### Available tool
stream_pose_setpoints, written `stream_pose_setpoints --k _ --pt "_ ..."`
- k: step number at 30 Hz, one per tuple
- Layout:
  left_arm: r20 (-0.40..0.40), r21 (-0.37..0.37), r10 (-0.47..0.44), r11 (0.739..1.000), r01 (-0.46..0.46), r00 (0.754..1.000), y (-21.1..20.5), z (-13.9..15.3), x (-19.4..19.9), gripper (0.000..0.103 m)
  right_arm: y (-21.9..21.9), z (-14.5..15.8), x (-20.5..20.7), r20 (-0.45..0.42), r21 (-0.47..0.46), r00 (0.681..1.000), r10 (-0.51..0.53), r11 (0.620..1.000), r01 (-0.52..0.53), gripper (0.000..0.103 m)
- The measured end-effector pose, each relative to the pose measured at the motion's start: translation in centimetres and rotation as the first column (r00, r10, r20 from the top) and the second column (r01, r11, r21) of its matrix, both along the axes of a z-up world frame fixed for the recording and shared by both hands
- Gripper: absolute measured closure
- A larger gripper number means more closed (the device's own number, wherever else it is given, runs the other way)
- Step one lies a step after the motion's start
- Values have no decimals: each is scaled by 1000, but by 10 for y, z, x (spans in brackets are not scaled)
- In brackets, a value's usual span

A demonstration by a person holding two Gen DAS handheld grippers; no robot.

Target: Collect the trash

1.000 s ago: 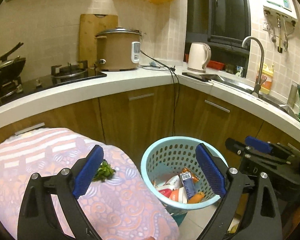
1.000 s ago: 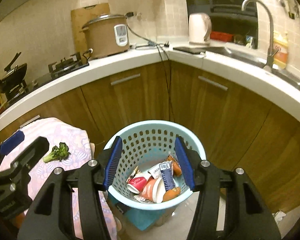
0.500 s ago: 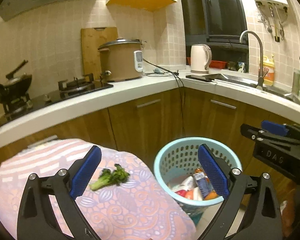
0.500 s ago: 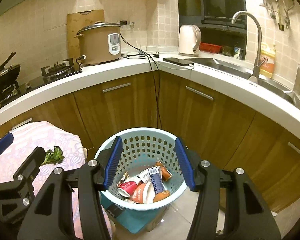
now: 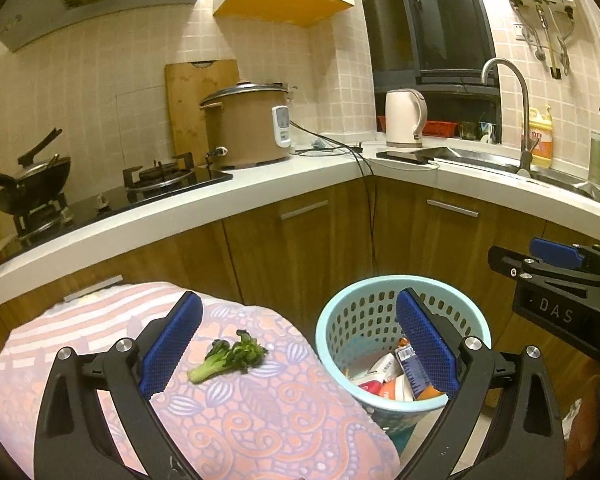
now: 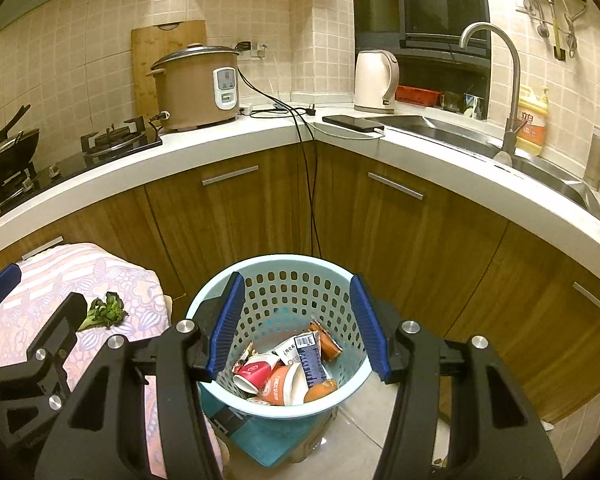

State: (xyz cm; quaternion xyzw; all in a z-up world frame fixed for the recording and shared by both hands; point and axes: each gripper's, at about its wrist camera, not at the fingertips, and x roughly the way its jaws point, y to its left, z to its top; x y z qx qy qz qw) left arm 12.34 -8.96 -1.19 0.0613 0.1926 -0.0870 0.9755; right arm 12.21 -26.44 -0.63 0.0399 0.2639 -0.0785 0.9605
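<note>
I hold my left gripper point(image 5: 296, 344) above the cloth-covered table point(image 5: 260, 412), jaws spread wide and gripping nothing. The one scrap left on the cloth is a broccoli sprig point(image 5: 230, 356), lying near the table's right edge, stalk pointing toward me and to the left, florets toward the basket point(image 5: 380, 284). That basket stands on the floor just beside the table's right edge and already holds cups and wrappers.

My right gripper point(image 6: 298, 326) hangs over the basket mouth, jaws moderately apart and empty, so I judge the sprig is the left one's job.

To do it well, I would bring the left gripper down with the sprig centred between the pads point(image 5: 168, 346), since it now sits closer to the left one. I would close across the stalk where it meets the florets, as the leafy end looks soft and likely to crush or tear. I should stop short of the cloth; pinching a fold could drag it toward the table's edge.
</note>
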Motion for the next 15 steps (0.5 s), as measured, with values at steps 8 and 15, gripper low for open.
stream_pose_setpoints --k 8,15 --pt "1 -18 -2 1000 2 1000 2 2 -3 9 3 -2 2 -7 -3 1000 6 1000 -6 52" --pt "-7 -28 1 1000 -1 1000 2 3 -4 8 4 -3 2 -12 -1 1000 7 1000 -7 52"
